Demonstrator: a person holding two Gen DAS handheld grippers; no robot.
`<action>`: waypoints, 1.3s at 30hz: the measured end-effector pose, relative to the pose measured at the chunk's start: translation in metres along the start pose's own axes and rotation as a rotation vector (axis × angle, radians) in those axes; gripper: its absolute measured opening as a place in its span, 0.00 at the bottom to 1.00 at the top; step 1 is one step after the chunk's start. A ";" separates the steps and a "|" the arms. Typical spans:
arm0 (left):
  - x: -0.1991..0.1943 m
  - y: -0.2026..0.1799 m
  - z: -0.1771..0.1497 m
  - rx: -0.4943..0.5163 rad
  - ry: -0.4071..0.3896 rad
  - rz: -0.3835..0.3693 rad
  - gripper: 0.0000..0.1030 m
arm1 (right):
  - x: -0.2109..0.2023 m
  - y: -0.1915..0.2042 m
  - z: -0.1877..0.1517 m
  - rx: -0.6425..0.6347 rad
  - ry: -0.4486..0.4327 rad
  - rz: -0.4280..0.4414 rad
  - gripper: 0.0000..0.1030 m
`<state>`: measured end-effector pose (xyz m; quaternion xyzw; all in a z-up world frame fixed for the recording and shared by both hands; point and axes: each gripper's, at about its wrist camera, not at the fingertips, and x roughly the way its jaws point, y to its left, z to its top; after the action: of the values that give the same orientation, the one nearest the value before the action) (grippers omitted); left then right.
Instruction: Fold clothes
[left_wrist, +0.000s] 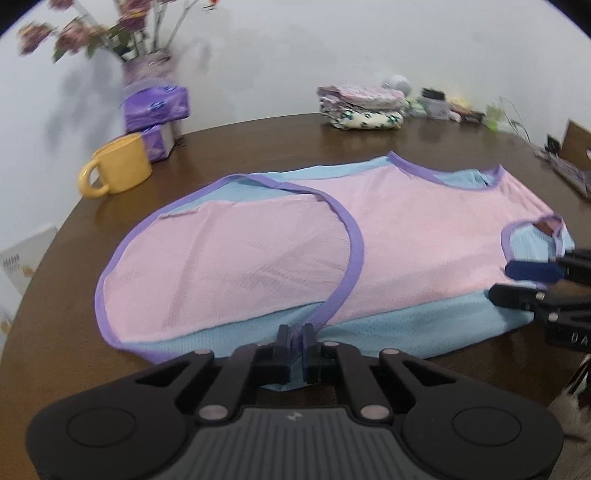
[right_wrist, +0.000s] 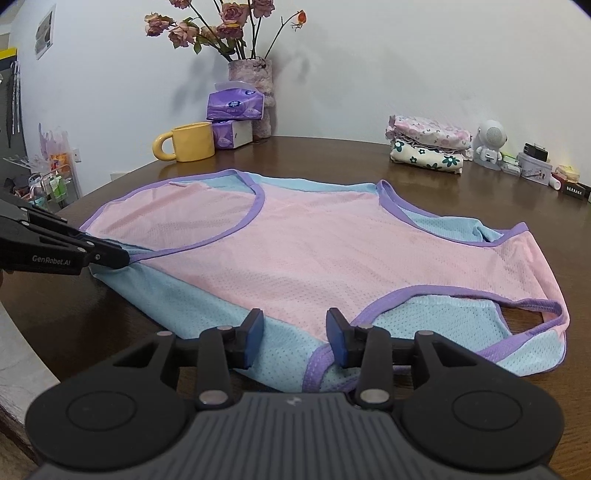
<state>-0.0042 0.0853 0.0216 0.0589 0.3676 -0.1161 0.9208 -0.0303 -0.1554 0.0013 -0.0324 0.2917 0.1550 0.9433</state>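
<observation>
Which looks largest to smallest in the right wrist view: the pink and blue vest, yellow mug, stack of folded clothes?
1. Pink and blue vest, by far the largest, though nearest the camera.
2. Stack of folded clothes.
3. Yellow mug, close to the stack in apparent size, so this ranking is unsure.

Home setting, living or dining area: round dark wooden table (right_wrist: 332, 158) against a plain white wall (right_wrist: 406, 55). Far side holds a vase of dried roses (right_wrist: 251, 74), purple tissue packs (right_wrist: 235, 105), yellow mug (right_wrist: 192, 142). Far right: stack of folded floral clothes (right_wrist: 428, 144), small white robot figurine (right_wrist: 489, 142), tins and small toiletries. Left edge shows a cluttered rack with household bits (right_wrist: 51, 177). Pink-blue mesh vest (right_wrist: 314, 251) spread on the table
</observation>
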 end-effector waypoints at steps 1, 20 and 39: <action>-0.003 0.005 -0.001 -0.043 -0.008 -0.021 0.15 | -0.001 0.000 -0.001 -0.002 -0.002 0.000 0.37; 0.065 0.104 0.064 -0.166 -0.018 0.084 0.28 | 0.037 -0.042 0.060 0.020 0.003 -0.020 0.42; 0.097 0.085 0.126 -0.108 -0.029 -0.040 0.44 | 0.100 -0.086 0.108 0.132 0.080 -0.032 0.45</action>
<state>0.1696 0.1266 0.0476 0.0001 0.3610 -0.1157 0.9254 0.1331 -0.1935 0.0321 0.0189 0.3381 0.1190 0.9334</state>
